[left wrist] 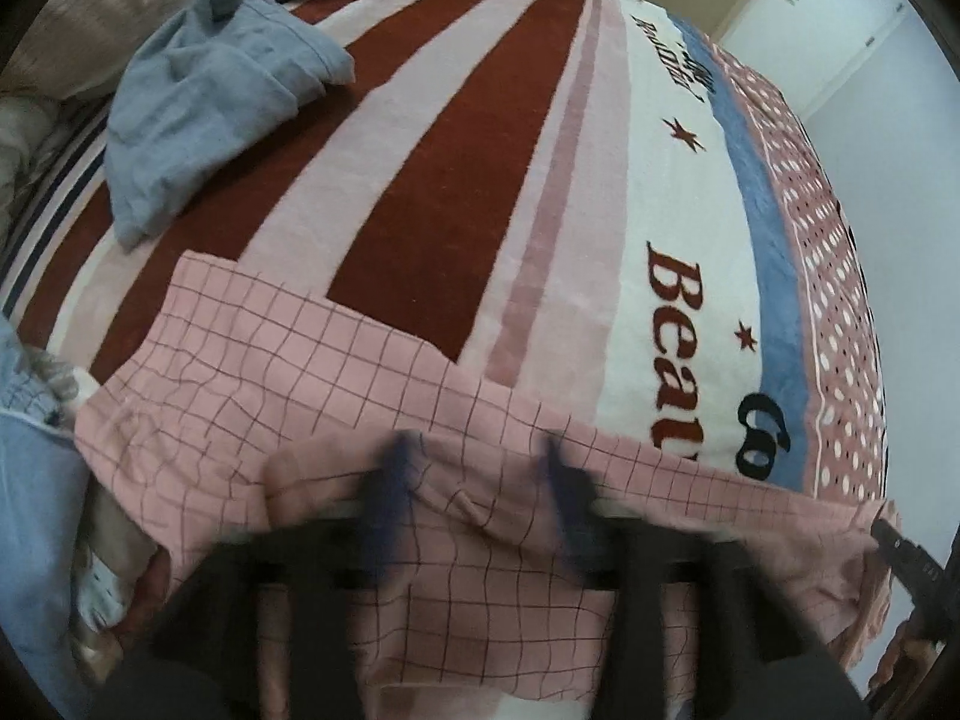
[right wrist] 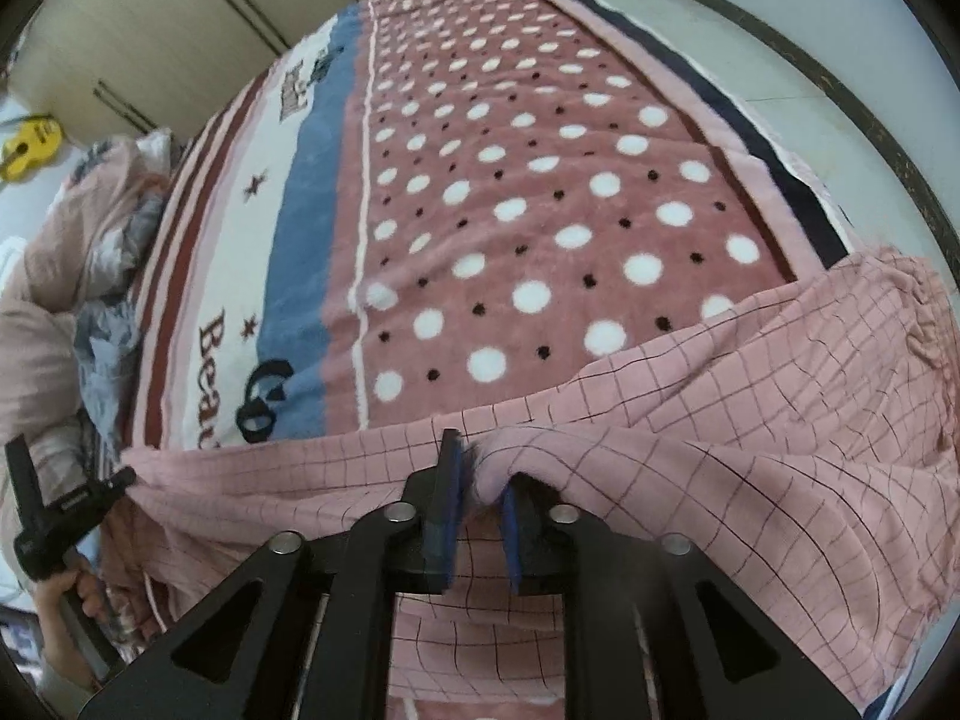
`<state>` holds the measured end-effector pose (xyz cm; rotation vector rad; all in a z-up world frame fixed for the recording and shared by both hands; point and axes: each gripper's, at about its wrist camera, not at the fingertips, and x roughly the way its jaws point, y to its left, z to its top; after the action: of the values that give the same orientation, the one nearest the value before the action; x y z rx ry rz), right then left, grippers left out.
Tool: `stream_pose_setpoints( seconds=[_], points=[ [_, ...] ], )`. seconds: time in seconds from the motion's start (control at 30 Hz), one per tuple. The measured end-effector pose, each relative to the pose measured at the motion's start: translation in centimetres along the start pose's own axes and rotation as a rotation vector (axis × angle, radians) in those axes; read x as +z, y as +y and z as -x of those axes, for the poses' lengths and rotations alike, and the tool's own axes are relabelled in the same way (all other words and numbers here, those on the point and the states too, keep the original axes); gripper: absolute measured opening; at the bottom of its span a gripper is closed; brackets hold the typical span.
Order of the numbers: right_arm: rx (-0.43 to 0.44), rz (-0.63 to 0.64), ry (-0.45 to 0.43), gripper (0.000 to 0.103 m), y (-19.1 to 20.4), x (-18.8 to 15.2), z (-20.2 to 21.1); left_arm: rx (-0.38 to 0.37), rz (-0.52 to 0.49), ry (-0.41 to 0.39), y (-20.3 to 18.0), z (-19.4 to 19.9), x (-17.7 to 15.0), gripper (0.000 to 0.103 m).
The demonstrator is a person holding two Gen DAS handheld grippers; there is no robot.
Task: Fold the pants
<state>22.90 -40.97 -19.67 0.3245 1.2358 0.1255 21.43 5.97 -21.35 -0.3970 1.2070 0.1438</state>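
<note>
The pink checked pants [left wrist: 288, 348] lie stretched across the near edge of the bed, and they also show in the right wrist view [right wrist: 750, 420]. My left gripper [left wrist: 480, 468] is blurred; its fingers stand apart with a fold of the pants draped over and between them. In the right wrist view the left gripper [right wrist: 123, 480] touches the pants' left end. My right gripper [right wrist: 480, 480] is shut on a bunched fold of the pants' edge. Its tip shows in the left wrist view [left wrist: 882, 531] at the cloth's right end.
The bed carries a striped and dotted blanket [left wrist: 480, 150] with lettering. A crumpled light blue garment [left wrist: 210, 96] lies at the far left. More clothes and bedding [right wrist: 72, 228] pile along the left side. A yellow toy guitar [right wrist: 30, 144] lies beyond. The floor [right wrist: 780, 48] is to the right.
</note>
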Motion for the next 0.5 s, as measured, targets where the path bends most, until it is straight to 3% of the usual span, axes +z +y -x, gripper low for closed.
stream_pose_setpoints(
  seconds=[0.07, 0.1, 0.2, 0.3, 0.4, 0.5],
  points=[
    [0.013, 0.035, 0.012, 0.042, 0.8, 0.0, -0.2, -0.041, -0.057, -0.047, -0.2, 1.3, 0.2, 0.067],
    [0.019, 0.049, 0.014, 0.043, 1.2, 0.0, -0.2, -0.042, -0.095, -0.06, -0.3, 1.9, 0.3, 0.068],
    [0.078, 0.104, -0.005, 0.043, 2.9, 0.1, 0.7, -0.005, -0.21, -0.073, -0.5, 3.4, 0.7, 0.069],
    [0.08, 0.159, -0.004, 0.043, 4.6, 0.0, 1.2, 0.012, -0.283, -0.045, 0.4, 4.3, 0.9, 0.069],
    [0.094, 0.213, 0.008, 0.043, 6.3, -0.3, 1.5, 0.036, -0.307, 0.023, 1.9, 4.5, 0.7, 0.069],
    [0.106, 0.231, 0.022, 0.043, 7.1, -0.8, 1.3, 0.009, -0.284, 0.087, 3.4, 4.5, -0.3, 0.069]
  ],
)
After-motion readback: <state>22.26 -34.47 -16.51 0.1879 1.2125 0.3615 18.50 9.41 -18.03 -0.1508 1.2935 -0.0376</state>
